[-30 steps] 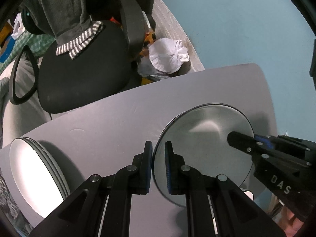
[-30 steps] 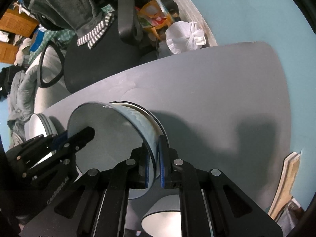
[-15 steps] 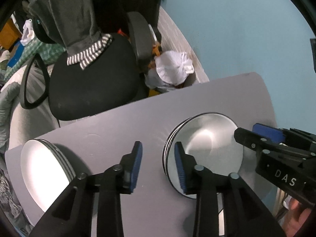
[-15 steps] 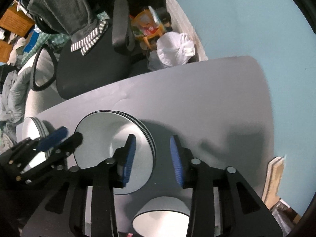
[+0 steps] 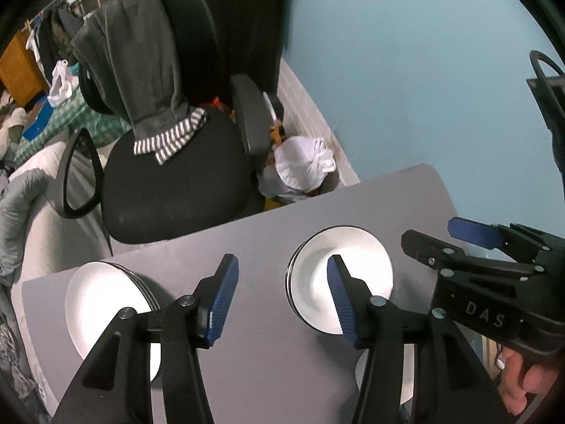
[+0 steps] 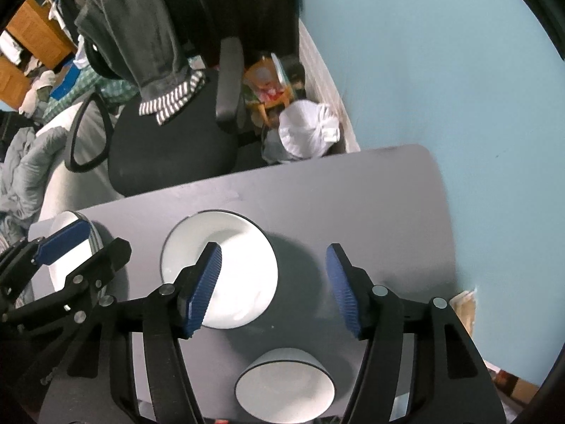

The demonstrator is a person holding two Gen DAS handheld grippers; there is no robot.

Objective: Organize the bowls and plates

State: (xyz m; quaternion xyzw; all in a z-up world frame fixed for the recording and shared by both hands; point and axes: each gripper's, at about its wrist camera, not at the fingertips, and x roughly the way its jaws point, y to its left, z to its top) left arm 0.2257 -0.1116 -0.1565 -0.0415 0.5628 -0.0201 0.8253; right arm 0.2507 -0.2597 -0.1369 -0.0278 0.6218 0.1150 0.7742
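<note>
Your left gripper (image 5: 280,295) has its blue ribbed fingers (image 5: 224,296) spread wide, holding nothing above the grey bench (image 5: 268,233). Your right gripper (image 6: 273,281) is spread the same way (its fingers (image 6: 203,288) also empty). Between the two tools lies the stack of white round plates with dark rims (image 6: 219,268), flat on the bench near its middle. A second stack of white plates (image 5: 106,311) sits at the bench's left end, well apart. Near you stands a white bowl with a dark rim (image 6: 284,388). Beyond the far edge stands a black office chair (image 5: 169,183), with a knotted white bag (image 5: 303,166) on the floor.
</note>
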